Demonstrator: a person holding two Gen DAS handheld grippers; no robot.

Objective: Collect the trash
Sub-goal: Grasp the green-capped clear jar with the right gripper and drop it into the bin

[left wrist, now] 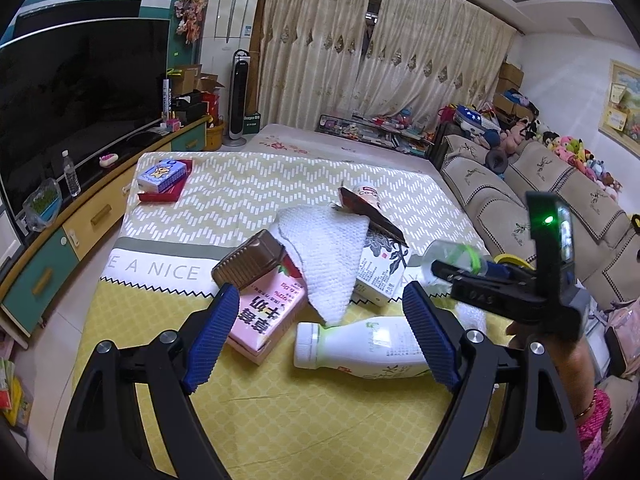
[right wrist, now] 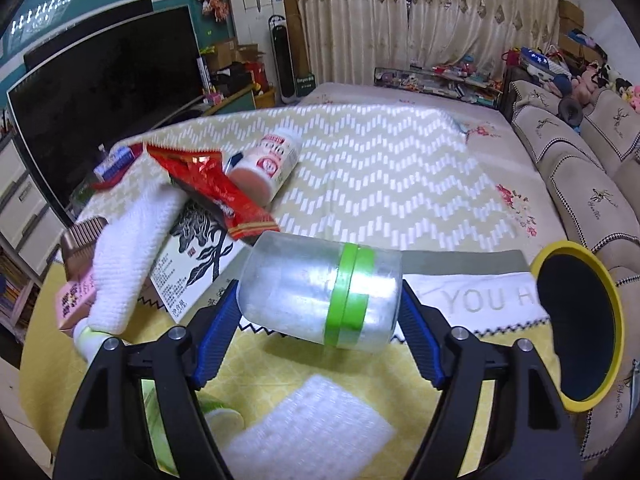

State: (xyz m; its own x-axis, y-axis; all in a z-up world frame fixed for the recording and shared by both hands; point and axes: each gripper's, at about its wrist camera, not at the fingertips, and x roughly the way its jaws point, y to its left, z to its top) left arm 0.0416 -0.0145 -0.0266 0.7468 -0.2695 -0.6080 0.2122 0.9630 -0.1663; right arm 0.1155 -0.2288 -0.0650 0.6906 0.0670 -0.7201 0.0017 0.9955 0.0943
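**A:** Ribbed blue pads line both tongs. The right tongs [right wrist: 320, 316] clamp a clear plastic jar [right wrist: 320, 292] with a green band, lifted at centre frame above the yellow quilted cloth [right wrist: 280, 368].

**B:** And the left tongs [left wrist: 316, 340]?

**A:** Spread wide, gripping nothing, over a pink strawberry-milk carton [left wrist: 266, 320] and a smooth white bottle [left wrist: 360, 346] lying on its side.

**B:** Anything only one view shows?

**A:** The right view alone shows the yellow-rimmed bin [right wrist: 618, 296] at right and a crinkled red foil wrapper [right wrist: 212, 192]; the left alone shows the bottle's whole length.
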